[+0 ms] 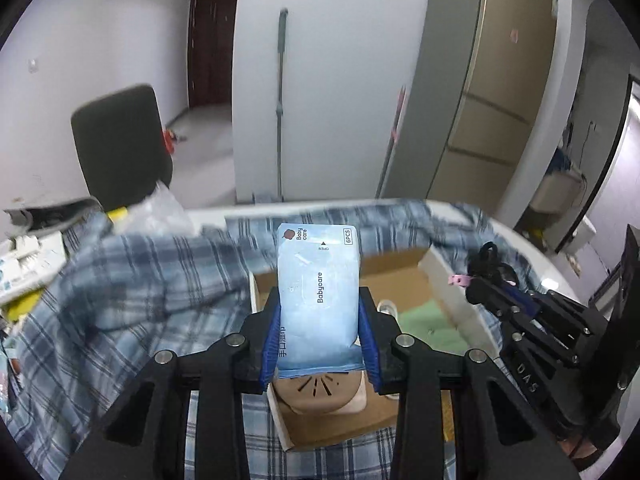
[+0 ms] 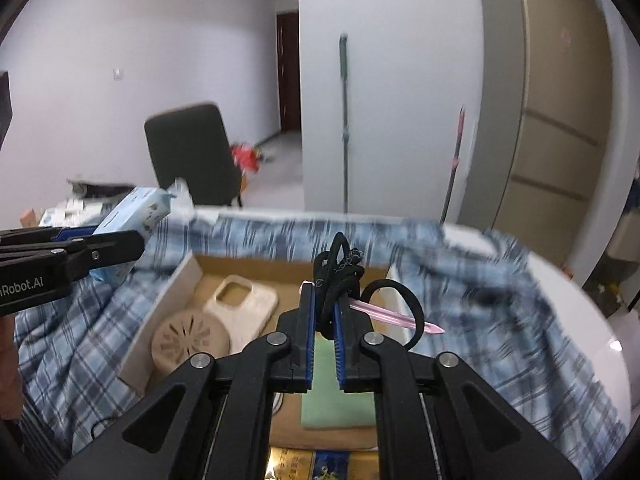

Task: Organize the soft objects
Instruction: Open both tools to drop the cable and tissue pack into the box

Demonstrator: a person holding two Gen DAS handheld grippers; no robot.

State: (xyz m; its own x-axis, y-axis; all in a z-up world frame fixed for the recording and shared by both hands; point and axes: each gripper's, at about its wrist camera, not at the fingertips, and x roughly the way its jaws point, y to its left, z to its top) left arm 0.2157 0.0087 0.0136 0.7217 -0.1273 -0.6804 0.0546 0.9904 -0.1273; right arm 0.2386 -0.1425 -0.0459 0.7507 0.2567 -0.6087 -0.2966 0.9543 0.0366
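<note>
- left gripper (image 1: 320,316): jaws closed down on the wipes pack (image 1: 318,296), blue pads pinching its two long sides low down, so most of the pack sticks out past the fingertips. Soft pack, so a side squeeze is probably the only stable hold; it looks slightly pinched in at the pads.
- Pack is held in the air above the cardboard box (image 1: 400,264), label side toward the camera, opening end away. Not touching the box.
- right gripper (image 2: 328,308): jaws all but fully together on a bundle of black hair ties (image 2: 340,276). One loop hangs free to the right; a pink clip (image 2: 396,316) runs through the bundle and pokes out sideways. Thin stretchy stuff needs a near-zero gap, hence the tight close.
- Hair ties hang over the box, over its right half as that camera sees it, clear of the floor of the box.
- Box sits on a blue plaid cloth (image 2: 500,300) spread over the table. Already inside: round tan vented disc (image 2: 188,336), cream phone case (image 2: 244,304) leaning against the disc, flat green pad (image 2: 340,400).
- Read: box is the collection bin, both grippers carrying a load to drop in. Free floor is mostly the middle and far strip.
- Risk: hair ties may snag on the pad ridges at release; the pack could land on the disc and sit tilted.
- Background blurred; left-hand clutter on the table not readable.
</note>
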